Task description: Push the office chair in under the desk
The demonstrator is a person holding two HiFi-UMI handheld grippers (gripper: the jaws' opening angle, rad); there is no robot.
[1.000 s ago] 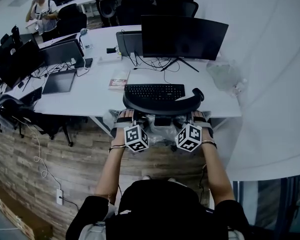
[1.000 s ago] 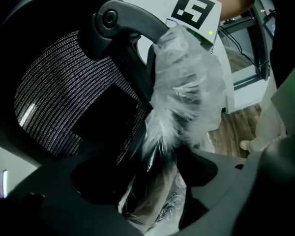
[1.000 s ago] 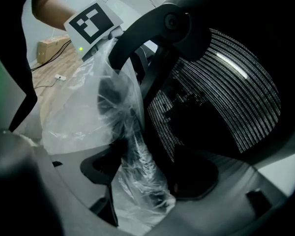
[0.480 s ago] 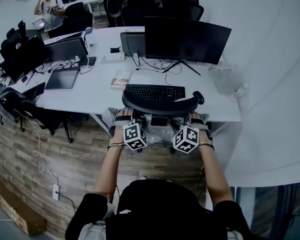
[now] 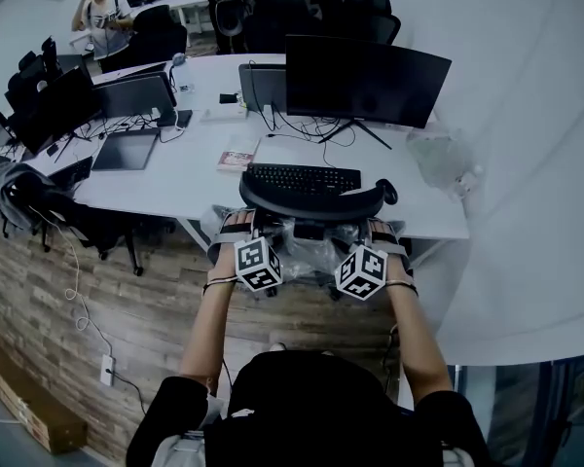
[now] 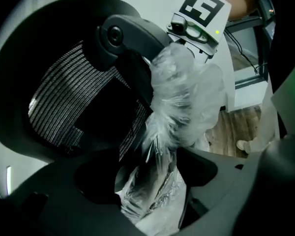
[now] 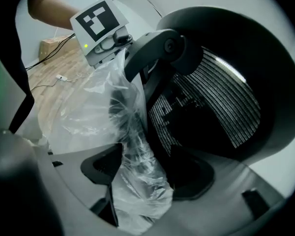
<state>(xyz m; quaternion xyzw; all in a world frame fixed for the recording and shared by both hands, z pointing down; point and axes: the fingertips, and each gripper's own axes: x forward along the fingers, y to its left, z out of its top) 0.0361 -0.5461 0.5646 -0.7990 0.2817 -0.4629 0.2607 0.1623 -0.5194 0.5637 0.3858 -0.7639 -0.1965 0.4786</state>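
Observation:
The black office chair (image 5: 311, 205) stands at the white desk (image 5: 175, 178), its curved top rail over the desk's front edge by the keyboard. Clear plastic wrap (image 5: 311, 256) covers its back frame. My left gripper (image 5: 237, 228) holds the frame's left side, my right gripper (image 5: 383, 232) the right side. In the left gripper view, the gripper (image 6: 152, 183) is shut on the plastic-wrapped frame bar beside the mesh back (image 6: 64, 107). The right gripper (image 7: 142, 173) is likewise shut on the wrapped bar, mesh back (image 7: 216, 107) to its right.
On the desk lie a keyboard (image 5: 302, 178), a mouse (image 5: 386, 191), a large monitor (image 5: 366, 66), a book (image 5: 236, 154) and laptops (image 5: 127, 149). A white wall (image 5: 526, 163) rises at the right. Another chair (image 5: 39, 212) stands left. A person (image 5: 102, 13) is far behind.
Both grippers and the chair have moved slightly forward toward the desk; the chair's top rail now sits closer against the keyboard. Both grips are unchanged.

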